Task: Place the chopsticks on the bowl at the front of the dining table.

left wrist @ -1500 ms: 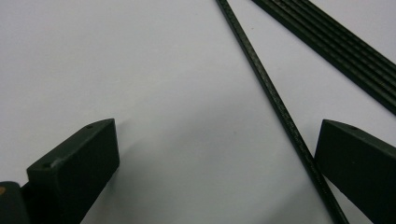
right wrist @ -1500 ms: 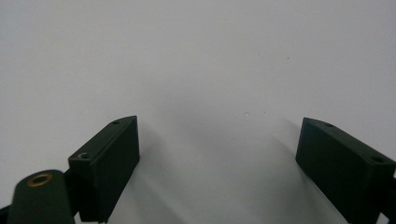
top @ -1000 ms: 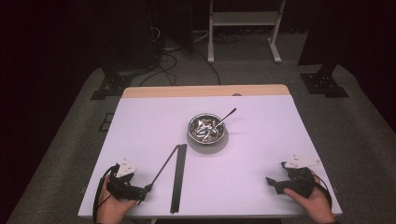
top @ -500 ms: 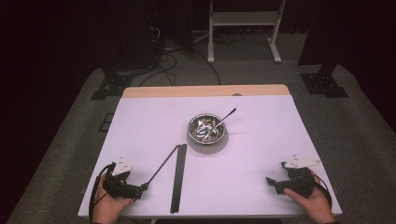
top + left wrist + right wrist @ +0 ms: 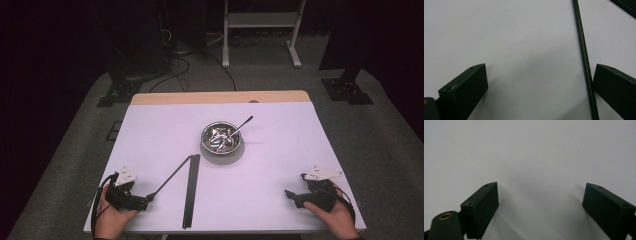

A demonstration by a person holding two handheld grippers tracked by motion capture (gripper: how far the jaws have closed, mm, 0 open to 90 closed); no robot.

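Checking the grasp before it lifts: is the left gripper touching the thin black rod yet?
Apart. In the left gripper view the thin black rod runs between the open jaws of the left gripper, with a sliver of white table beside the nearer jaw.

Wide bare table [image 5: 150, 130] on the left and right sides and along the near edge between the hands, easy passage there. Middle is blocked by the metal bowl [image 5: 220, 138] with a spoon [image 5: 242, 124] sticking out its far right, and near left of it the thin black rod [image 5: 172, 175] beside the flat black strip [image 5: 191, 187]. Rod lies between the open jaws of the left gripper [image 5: 148, 198], just beside one jaw; right gripper [image 5: 287, 193] has clear table ahead.
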